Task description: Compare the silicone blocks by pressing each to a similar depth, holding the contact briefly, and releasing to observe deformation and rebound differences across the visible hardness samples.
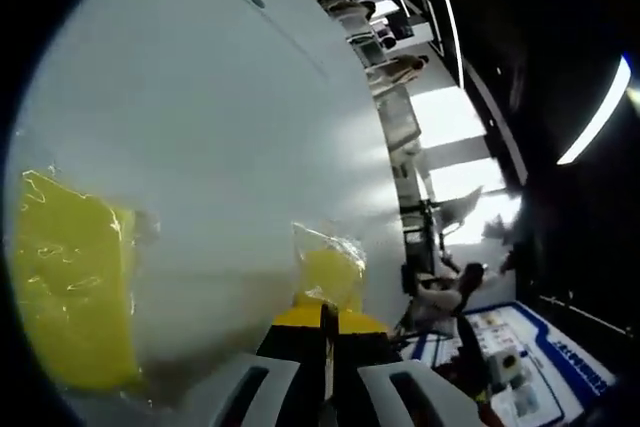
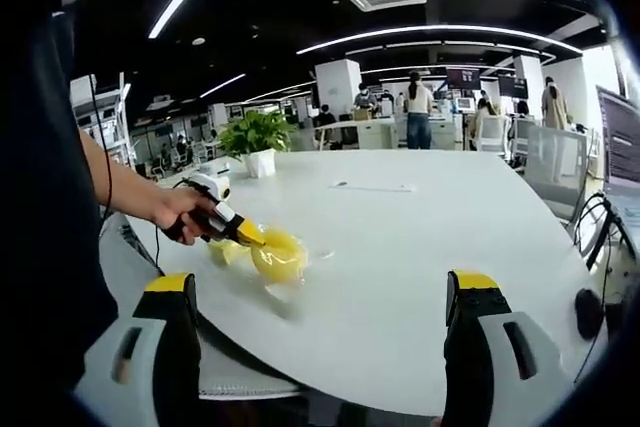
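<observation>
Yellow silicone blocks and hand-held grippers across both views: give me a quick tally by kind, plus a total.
Yellow silicone blocks in clear wrap: 2, a large block and a small block
Hand-held grippers: 2, the left hand-held gripper, jaws together at the small block, and the right hand-held gripper, jaws wide apart
Total: 4

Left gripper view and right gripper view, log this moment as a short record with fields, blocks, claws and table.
table: white, large
small block: yellow, in clear wrap, at left claw's tip
large block: yellow, wrapped, lying apart from small block
left claw: shut, tip against small block; held by a hand
right claw: open, holding nothing, back from the blocks
plant: potted, on table's far side
</observation>
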`<state>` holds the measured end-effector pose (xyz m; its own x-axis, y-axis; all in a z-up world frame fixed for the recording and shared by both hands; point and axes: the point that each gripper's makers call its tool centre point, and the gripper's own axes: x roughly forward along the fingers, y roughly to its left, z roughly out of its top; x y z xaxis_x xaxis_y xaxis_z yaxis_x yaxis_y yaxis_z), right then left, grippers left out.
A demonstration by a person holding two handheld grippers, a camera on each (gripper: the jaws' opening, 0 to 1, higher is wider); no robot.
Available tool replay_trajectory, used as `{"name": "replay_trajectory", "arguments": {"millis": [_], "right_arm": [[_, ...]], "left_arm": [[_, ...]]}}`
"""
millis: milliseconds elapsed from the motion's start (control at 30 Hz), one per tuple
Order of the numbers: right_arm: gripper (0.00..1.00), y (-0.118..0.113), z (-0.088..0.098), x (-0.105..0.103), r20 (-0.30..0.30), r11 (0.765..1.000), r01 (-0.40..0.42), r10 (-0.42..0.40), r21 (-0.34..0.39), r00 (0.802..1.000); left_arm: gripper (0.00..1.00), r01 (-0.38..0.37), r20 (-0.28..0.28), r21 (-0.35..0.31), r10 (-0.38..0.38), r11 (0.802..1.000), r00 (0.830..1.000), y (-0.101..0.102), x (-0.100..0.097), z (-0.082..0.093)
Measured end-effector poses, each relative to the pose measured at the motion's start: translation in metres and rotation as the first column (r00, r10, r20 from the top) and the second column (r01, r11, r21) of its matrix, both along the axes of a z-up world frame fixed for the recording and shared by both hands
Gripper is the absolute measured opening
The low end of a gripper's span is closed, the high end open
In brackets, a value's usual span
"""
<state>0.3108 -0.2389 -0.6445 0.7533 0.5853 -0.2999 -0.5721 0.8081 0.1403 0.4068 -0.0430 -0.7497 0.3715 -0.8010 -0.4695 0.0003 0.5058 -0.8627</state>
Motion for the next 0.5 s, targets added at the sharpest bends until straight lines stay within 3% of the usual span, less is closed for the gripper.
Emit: {"name": "replay_trajectory", "arguments": {"millis": [500], "right_arm": [[0.97,0.005,-0.003,-0.002,-0.021,1.000,-0.006,0.006,0.005,1.000]], "left_arm": [[0.00,-0.015,-0.050,0.031,0.017,0.999,0.999,0.006,0.002,-0.014]]}}
